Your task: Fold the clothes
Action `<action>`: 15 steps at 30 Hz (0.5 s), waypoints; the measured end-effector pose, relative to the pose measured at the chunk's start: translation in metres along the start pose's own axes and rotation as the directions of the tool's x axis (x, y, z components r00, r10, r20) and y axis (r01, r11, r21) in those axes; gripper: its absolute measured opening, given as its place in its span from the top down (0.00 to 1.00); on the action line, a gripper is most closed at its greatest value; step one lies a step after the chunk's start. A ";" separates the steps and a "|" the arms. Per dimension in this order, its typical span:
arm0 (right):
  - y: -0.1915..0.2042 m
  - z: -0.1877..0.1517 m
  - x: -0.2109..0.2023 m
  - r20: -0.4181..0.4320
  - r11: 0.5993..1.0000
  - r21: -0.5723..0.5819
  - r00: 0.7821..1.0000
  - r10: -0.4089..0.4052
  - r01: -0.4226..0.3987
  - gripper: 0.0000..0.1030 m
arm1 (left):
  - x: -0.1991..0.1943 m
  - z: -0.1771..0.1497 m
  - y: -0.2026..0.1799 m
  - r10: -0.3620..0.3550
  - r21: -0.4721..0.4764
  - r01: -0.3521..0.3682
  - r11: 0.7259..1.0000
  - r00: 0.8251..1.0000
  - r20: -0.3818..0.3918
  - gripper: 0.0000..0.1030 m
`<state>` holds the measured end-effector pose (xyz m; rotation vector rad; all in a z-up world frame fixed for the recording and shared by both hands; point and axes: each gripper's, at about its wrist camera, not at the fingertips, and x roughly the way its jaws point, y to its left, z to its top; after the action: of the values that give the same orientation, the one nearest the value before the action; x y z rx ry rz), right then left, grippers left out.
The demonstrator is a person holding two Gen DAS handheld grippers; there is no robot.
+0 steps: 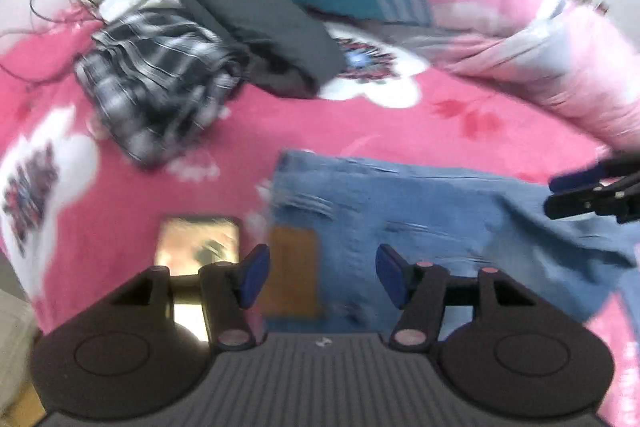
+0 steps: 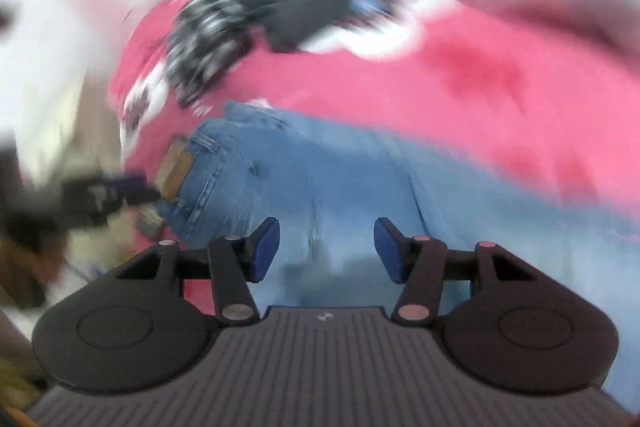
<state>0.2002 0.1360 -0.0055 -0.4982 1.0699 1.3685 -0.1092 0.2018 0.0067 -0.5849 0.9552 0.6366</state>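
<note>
Now, left gripper: held low over the jeans, aimed at the waist end; fingers spread wide, nothing gripped.
Right gripper: seen hovering above the jeans' middle, view heavily blurred; fingers parted wide, nothing clamped.
Jeans: laid flat on the pink blanket, a tan patch shown at the waistband; denim faded blue, lightly creased.
Plaid cloth: crumpled further back on the blanket.
Black cloth: folded flat, touching the plaid.

Left tool open above jeans.
</note>
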 end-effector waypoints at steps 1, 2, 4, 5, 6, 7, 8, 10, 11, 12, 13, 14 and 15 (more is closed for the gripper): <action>-0.001 0.019 0.018 -0.016 0.997 -0.077 1.000 0.001 -0.002 0.50 | 0.005 0.007 0.003 0.020 0.017 -0.020 1.000 1.000 -0.005 0.42; 0.006 0.031 0.035 -0.036 0.988 -0.153 0.999 0.009 -0.015 0.50 | 0.011 0.014 0.006 0.039 0.035 -0.039 0.999 0.999 -0.009 0.42; 0.025 0.048 0.058 -0.074 0.959 -0.278 0.997 0.027 -0.047 0.48 | 0.024 0.021 0.011 0.034 0.057 -0.032 0.998 0.999 -0.041 0.43; 0.031 0.056 0.069 -0.097 0.947 -0.315 0.995 0.038 -0.067 0.47 | 0.028 0.022 0.013 0.019 0.063 -0.015 0.998 0.998 -0.056 0.45; 0.037 0.065 0.081 -0.122 0.933 -0.350 0.991 0.049 -0.089 0.46 | 0.032 0.023 0.015 0.003 0.067 0.001 0.998 0.998 -0.068 0.50; 0.040 0.068 0.091 -0.148 0.924 -0.368 0.988 0.049 -0.101 0.46 | 0.034 0.024 0.017 -0.012 0.069 0.017 0.997 0.997 -0.072 0.54; 0.043 0.070 0.101 -0.175 0.917 -0.384 0.983 0.047 -0.112 0.46 | 0.037 0.025 0.019 -0.028 0.071 0.034 0.997 0.997 -0.077 0.57; 0.044 0.074 0.120 -0.232 0.913 -0.385 0.972 0.045 -0.134 0.46 | 0.040 0.025 0.022 -0.059 0.071 0.065 0.995 0.995 -0.080 0.63; 0.041 0.077 0.124 -0.241 0.923 -0.357 0.969 0.058 -0.144 0.46 | 0.040 0.025 0.025 -0.078 0.066 0.083 0.994 0.994 -0.072 0.63; 0.038 0.079 0.126 -0.246 0.933 -0.327 0.967 0.072 -0.153 0.52 | 0.039 0.025 0.028 -0.100 0.059 0.104 0.993 0.993 -0.061 0.64; 0.035 0.082 0.128 -0.251 0.941 -0.297 0.964 0.087 -0.162 0.58 | 0.038 0.025 0.030 -0.122 0.052 0.125 0.991 0.991 -0.050 0.65; 0.033 0.083 0.125 -0.245 0.943 -0.293 0.966 0.083 -0.155 0.75 | 0.037 0.025 0.032 -0.142 0.048 0.144 0.988 0.989 -0.042 0.65; 0.031 0.084 0.122 -0.243 0.945 -0.295 0.967 0.071 -0.144 0.89 | 0.037 0.025 0.033 -0.158 0.053 0.160 0.986 0.987 -0.041 0.65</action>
<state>0.1803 0.2764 -0.0586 -0.8574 1.0832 1.6176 -0.1037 0.2500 -0.0200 -0.6181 0.9473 0.4562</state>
